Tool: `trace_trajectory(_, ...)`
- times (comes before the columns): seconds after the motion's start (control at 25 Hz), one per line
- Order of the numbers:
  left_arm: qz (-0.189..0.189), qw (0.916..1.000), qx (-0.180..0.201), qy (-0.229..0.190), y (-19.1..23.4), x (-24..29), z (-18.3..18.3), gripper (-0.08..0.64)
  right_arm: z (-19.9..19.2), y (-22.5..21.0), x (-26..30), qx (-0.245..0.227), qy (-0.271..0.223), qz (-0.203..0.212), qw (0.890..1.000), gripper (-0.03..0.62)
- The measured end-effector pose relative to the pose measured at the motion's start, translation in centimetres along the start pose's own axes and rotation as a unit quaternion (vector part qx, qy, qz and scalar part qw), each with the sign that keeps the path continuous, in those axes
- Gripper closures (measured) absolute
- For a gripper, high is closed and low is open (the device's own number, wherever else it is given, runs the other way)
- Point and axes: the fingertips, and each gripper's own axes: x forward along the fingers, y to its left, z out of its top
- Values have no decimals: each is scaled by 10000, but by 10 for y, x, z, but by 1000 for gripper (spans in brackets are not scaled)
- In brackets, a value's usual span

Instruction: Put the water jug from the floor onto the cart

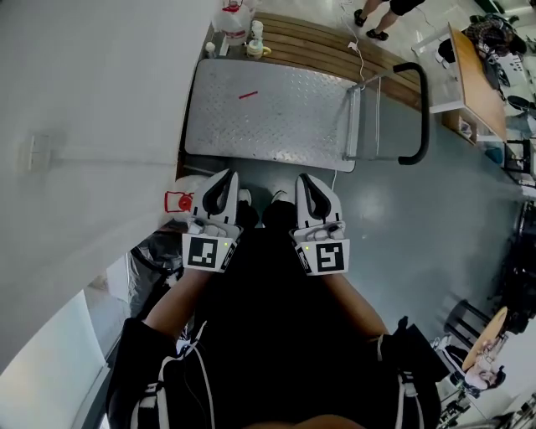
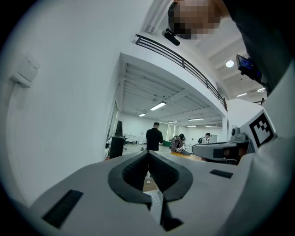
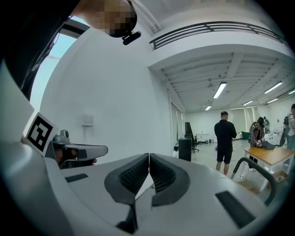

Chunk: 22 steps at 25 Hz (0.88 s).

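Note:
The cart (image 1: 276, 117) is a flat metal platform with a black push handle (image 1: 423, 109), lying just ahead of me. A clear water jug (image 1: 186, 191) with a red handle stands on the floor by the wall, at the cart's near left corner, partly hidden behind my left gripper. Both grippers are held side by side in front of my body, short of the cart's near edge. The left gripper (image 1: 222, 178) (image 2: 148, 154) is shut with nothing in it. The right gripper (image 1: 308, 180) (image 3: 149, 156) is also shut and holds nothing. The cart's handle (image 3: 258, 173) shows in the right gripper view.
A white wall (image 1: 92, 126) runs close along the left. Beyond the cart lies a wooden platform (image 1: 335, 46) with a second jug (image 1: 233, 18), a cup and small bottles. A desk (image 1: 477, 80) stands at the right. A person (image 3: 225, 138) stands further off.

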Motion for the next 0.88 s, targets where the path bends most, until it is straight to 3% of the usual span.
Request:
trace_trajectory(0.2,41,9999,-153,29,-16,19,-4,541,4,-32,2,85,46,-165,9998,574)
trace_trajectory(0.4,-583,9968,49,548,-25,39,-28,540,16,-43,9,113,-178,-180,9996,574)
trace_trajectory(0.48,-650,9955,285,635,-21,41,-36,540,15,-44,11,62,-180,-130,9997,574)
trace_trajectory(0.56,-607,9953,268,705,-16,42,-44,540,14,-49,12,27,-154,-143,9998,574)
trace_trajectory(0.72,-596,9914,-155,1155,-4,46,-73,537,18,-62,10,82,-158,-329,9993,574)
trace_trajectory(0.88,-180,9856,-218,1667,35,34,-120,537,13,-68,8,58,-149,-450,9989,574)
